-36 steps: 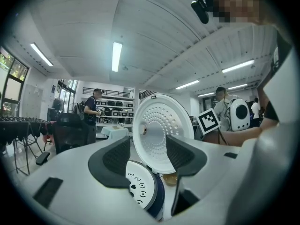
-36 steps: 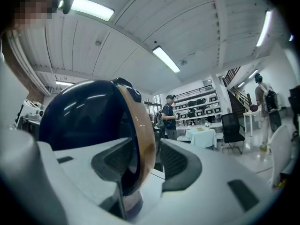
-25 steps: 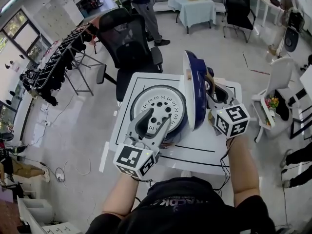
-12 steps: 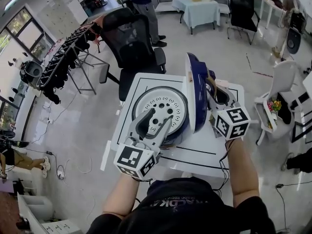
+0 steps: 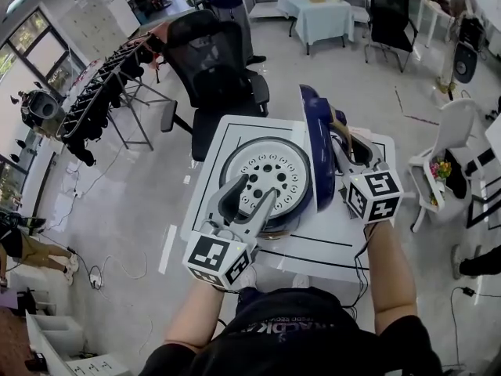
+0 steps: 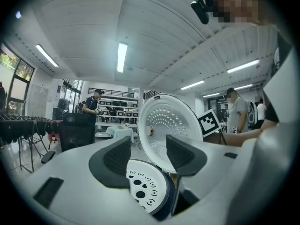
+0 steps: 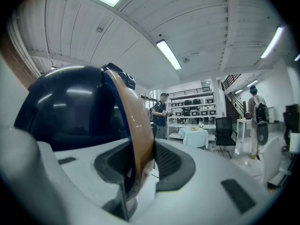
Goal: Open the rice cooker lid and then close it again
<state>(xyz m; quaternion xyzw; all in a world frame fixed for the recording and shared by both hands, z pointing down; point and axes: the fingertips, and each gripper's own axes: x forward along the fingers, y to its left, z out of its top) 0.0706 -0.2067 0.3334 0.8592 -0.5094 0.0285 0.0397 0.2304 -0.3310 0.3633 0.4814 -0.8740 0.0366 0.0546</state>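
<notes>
Lid (image 5: 311, 135) is standing upright, facing the gaping, empty left gripper (image 5: 250, 188); right gripper (image 5: 343, 141), just closing, is pinching its handle (image 7: 136, 121).

Dark blue round rice cooker (image 5: 270, 182) sits mid-frame in the head view, with a white perforated disc (image 6: 143, 191) lying flat across its mouth. The lid (image 5: 317, 151) is open, standing roughly upright at the cooker's right edge and seen edge-on from above. It has a glossy dark blue shell and a white dimpled inner face (image 6: 166, 123) (this fills the centre of the left gripper view). A tan curved handle (image 7: 136, 135) arcs over the shell, centre-left in the right gripper view.
</notes>
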